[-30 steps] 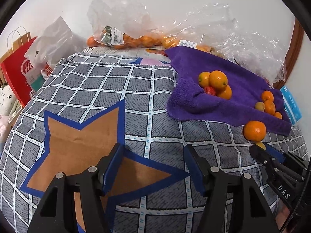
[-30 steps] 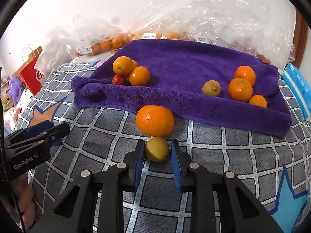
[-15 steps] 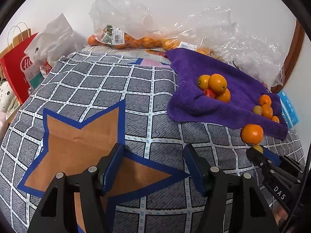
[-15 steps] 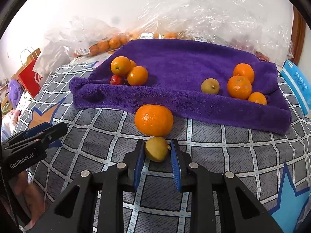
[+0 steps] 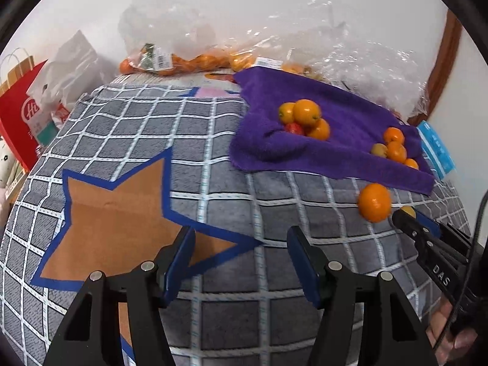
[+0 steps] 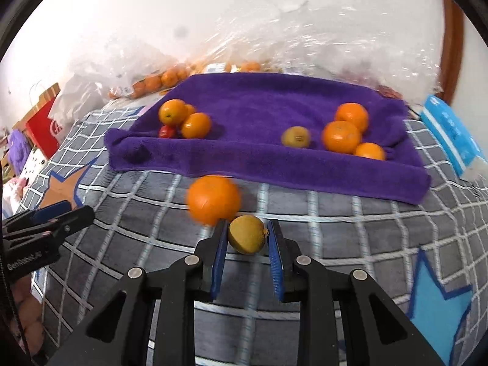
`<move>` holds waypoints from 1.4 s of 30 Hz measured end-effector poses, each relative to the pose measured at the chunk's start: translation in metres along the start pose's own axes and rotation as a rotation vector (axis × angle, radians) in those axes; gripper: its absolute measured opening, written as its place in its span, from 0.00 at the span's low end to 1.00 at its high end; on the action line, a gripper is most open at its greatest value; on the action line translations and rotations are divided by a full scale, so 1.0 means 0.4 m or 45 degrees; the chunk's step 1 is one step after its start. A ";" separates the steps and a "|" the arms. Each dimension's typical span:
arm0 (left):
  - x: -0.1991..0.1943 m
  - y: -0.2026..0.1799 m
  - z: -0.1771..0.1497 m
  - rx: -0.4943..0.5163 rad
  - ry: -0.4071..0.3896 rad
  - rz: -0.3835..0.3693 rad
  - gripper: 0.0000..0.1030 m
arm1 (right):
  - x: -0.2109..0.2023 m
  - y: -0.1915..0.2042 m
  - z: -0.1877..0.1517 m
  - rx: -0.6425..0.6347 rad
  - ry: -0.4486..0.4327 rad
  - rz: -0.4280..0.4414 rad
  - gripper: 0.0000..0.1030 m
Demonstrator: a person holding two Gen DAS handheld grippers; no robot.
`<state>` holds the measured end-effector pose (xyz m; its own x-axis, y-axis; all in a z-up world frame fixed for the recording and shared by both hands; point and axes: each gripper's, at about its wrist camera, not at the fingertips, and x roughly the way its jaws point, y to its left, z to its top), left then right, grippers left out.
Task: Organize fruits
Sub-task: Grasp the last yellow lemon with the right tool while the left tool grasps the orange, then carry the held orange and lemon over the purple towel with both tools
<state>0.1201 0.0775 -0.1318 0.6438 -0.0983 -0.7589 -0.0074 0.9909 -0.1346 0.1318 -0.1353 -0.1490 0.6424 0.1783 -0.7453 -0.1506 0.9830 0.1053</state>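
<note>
A purple towel (image 6: 262, 113) lies on the checked grey cloth (image 5: 213, 140) and holds two heaps of oranges, one at the left (image 6: 183, 119) and one at the right (image 6: 341, 135), with a yellow-green fruit (image 6: 296, 136) beside the right heap. My right gripper (image 6: 247, 235) is shut on a small yellow-green fruit (image 6: 246, 234) just in front of the towel. A big orange (image 6: 213, 199) lies on the cloth close by its left fingertip. My left gripper (image 5: 241, 244) is open and empty over the brown star patch (image 5: 122, 210). The right gripper also shows in the left wrist view (image 5: 405, 216).
Clear plastic bags with more oranges (image 5: 183, 58) lie along the back wall. A red paper bag (image 5: 21, 122) stands at the far left. A blue packet (image 6: 451, 134) lies right of the towel. A brown wooden frame (image 5: 442, 67) runs up the right side.
My right gripper has lifted the small yellow-green fruit and moved it a little rightward, away from the big orange. My left gripper has pulled back slightly and stays open.
</note>
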 end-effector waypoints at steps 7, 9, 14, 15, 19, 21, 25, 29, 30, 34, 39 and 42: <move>0.004 -0.070 0.002 0.021 0.023 -0.100 0.59 | -0.030 -0.092 -0.015 0.062 -0.042 -0.089 0.25; 0.004 -0.093 0.001 0.037 0.013 -0.121 0.59 | -0.035 -0.113 -0.020 0.070 -0.044 -0.102 0.25; 0.006 -0.153 0.009 0.077 0.016 -0.205 0.59 | -0.053 -0.172 -0.036 0.121 -0.057 -0.119 0.25; 0.008 -0.162 0.010 0.083 0.015 -0.217 0.59 | -0.054 -0.183 -0.039 0.133 -0.056 -0.120 0.25; 0.032 -0.213 0.023 0.110 0.020 -0.243 0.59 | -0.060 -0.227 -0.047 0.189 -0.062 -0.136 0.25; 0.046 -0.235 0.030 0.123 0.026 -0.242 0.59 | -0.059 -0.247 -0.050 0.217 -0.056 -0.141 0.25; 0.079 -0.278 0.040 0.165 0.048 -0.237 0.59 | -0.059 -0.270 -0.055 0.283 -0.051 -0.132 0.25; 0.110 -0.308 0.034 0.205 0.042 -0.174 0.59 | -0.065 -0.273 -0.057 0.296 -0.069 -0.129 0.25; 0.113 -0.309 0.032 0.202 0.036 -0.170 0.59 | -0.066 -0.276 -0.058 0.301 -0.071 -0.129 0.25; 0.120 -0.312 0.032 0.201 0.013 -0.155 0.59 | -0.063 -0.281 -0.058 0.315 -0.062 -0.130 0.25; 0.117 -0.313 0.032 0.214 0.000 -0.177 0.38 | -0.051 -0.273 -0.053 0.289 -0.041 -0.124 0.25; 0.106 -0.294 0.033 0.165 -0.030 -0.233 0.38 | -0.049 -0.269 -0.053 0.282 -0.039 -0.127 0.25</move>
<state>0.1583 -0.0419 -0.1399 0.6428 -0.2769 -0.7142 0.2085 0.9604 -0.1847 0.1194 -0.2456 -0.1596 0.6690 0.0780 -0.7392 0.0808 0.9810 0.1766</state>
